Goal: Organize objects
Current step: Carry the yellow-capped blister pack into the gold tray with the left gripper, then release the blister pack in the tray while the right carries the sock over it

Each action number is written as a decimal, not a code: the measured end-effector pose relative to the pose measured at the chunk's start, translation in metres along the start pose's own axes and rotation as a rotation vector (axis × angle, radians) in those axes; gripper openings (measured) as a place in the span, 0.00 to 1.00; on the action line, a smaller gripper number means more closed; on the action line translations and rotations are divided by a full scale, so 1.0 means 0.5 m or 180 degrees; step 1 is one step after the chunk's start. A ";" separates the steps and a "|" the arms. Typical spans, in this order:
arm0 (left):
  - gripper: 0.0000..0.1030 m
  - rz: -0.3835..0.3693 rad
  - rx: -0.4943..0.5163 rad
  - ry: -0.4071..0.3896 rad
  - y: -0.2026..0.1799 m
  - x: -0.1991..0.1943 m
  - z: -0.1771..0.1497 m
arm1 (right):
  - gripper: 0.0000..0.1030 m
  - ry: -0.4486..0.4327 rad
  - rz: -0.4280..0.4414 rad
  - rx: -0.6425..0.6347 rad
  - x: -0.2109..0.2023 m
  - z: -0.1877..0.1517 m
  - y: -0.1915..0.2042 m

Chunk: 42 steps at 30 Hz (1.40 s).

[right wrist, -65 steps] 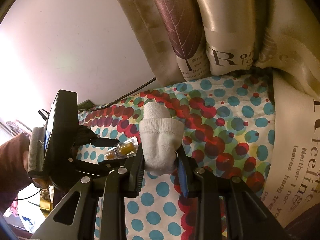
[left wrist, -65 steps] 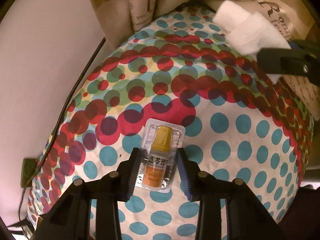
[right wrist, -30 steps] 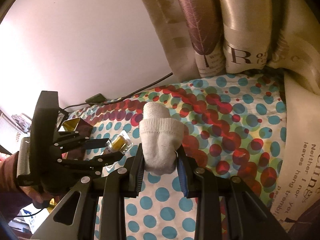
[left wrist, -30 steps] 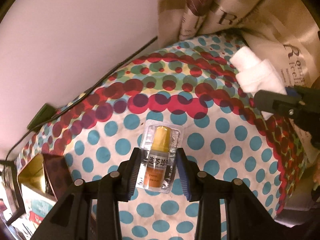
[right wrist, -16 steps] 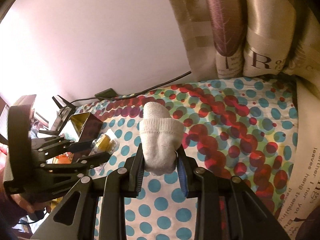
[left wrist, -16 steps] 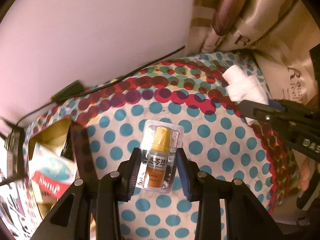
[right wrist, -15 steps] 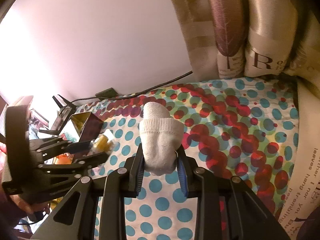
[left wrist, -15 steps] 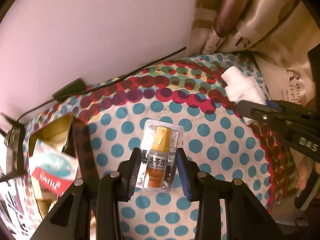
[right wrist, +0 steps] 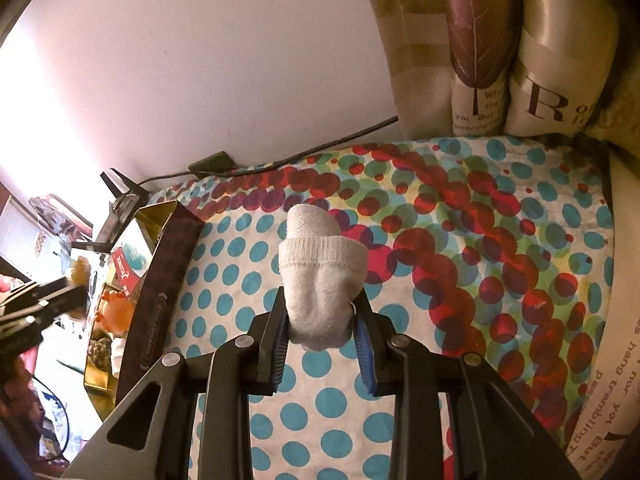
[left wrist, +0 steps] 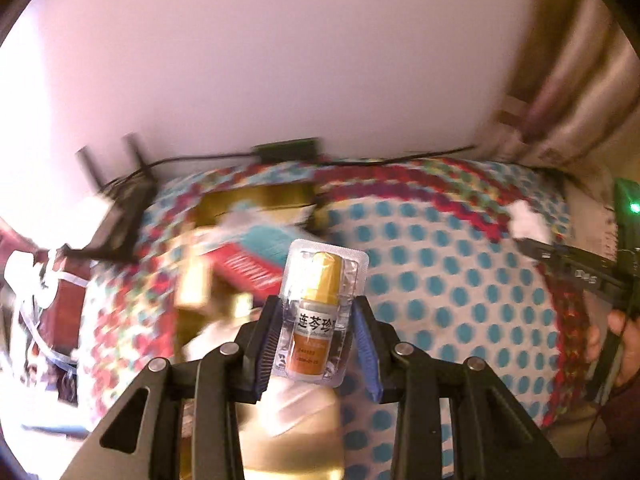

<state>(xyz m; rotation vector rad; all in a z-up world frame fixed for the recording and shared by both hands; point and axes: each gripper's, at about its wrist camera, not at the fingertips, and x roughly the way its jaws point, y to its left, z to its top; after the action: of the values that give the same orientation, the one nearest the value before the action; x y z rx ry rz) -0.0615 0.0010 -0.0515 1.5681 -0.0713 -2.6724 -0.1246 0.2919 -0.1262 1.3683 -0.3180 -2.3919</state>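
Polka-dotted bedding [right wrist: 460, 280] spreads below both tools, with a pale wall behind. From the left gripper [left wrist: 316, 344] outward: its jaws pinch a blister-packed yellow-capped bottle [left wrist: 318, 312] by the pack's edges, held in the air above the gold box [left wrist: 256, 200] that lies open at the bed's edge. Box and contents are smeared by motion blur there (a red-and-teal packet [left wrist: 256, 256] is about all that reads). The right gripper [right wrist: 320, 340] is pressed onto a rolled white sock [right wrist: 320, 276], held above the dots and well apart from the box.

Likely risk: the blister pack is thin, slick plastic caught only at its rims, so a fast swing could twist it loose, dropping it onto the bedding or outside the box. Releasing too high could bounce it off things already inside.

Around the box, the right view shows an orange toy [right wrist: 116, 308] and other clutter, leaving little free room. A black cable [right wrist: 320, 146] and curtains [right wrist: 500, 48] stay clear of the path
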 end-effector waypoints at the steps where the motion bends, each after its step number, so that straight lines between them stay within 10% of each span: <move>1: 0.35 0.0070 -0.0079 0.0019 0.027 -0.003 -0.010 | 0.28 0.0013 -0.0005 0.0000 0.002 -0.002 0.001; 19: 0.35 0.0010 -0.0529 0.0544 0.130 0.012 -0.190 | 0.28 0.0195 -0.0073 0.0058 0.024 -0.033 0.023; 42: 0.37 -0.0072 -0.0516 0.0637 0.115 0.037 -0.231 | 0.28 0.0281 -0.0106 -0.0103 0.020 -0.052 0.076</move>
<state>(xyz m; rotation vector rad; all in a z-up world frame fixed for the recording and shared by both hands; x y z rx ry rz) 0.0310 -0.0597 -0.1205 1.7803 0.1662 -2.4494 -0.0991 0.2526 -0.1332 1.4703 -0.2337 -2.3442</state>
